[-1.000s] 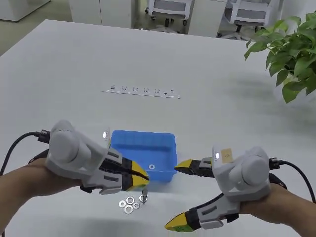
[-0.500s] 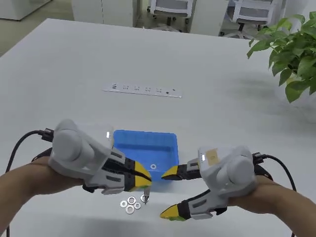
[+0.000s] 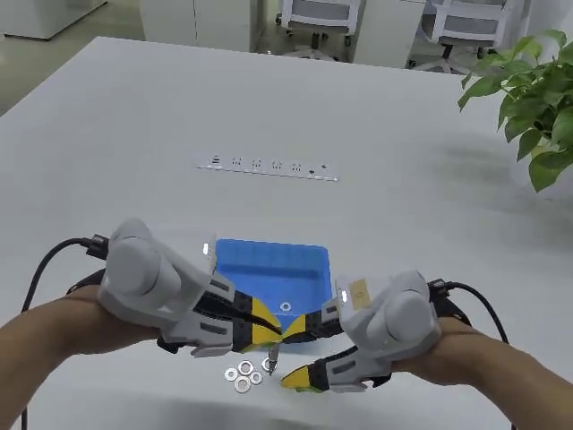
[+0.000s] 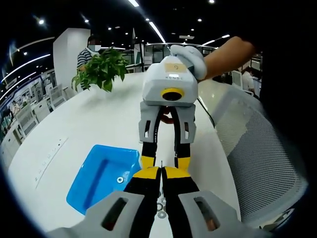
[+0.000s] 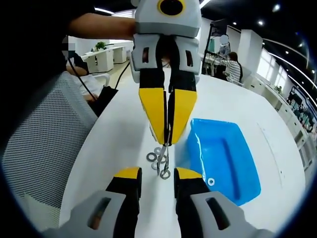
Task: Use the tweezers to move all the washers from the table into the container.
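Several washers (image 3: 243, 377) are seen clustered on the white table (image 3: 403, 197), just in front of the blue container (image 3: 269, 264), in which a single washer (image 3: 285, 307) already lies. The tweezers (image 5: 165, 148) are clamped between the closed jaws of the left gripper (image 3: 269, 327), with their tips pointed down into the cluster (shown plainly in the right gripper view). The right gripper (image 3: 286, 356) is held with jaws apart on nothing, close beside the left one.

- Left gripper (image 3: 262, 323), jaws closed on tweezers (image 3: 271, 360), hovers beside washers (image 3: 243, 375) on the white table (image 3: 403, 206).
- Right gripper (image 3: 300, 355) faces it, jaws apart.
- One washer (image 3: 286, 307) lies in the blue container (image 3: 269, 264).
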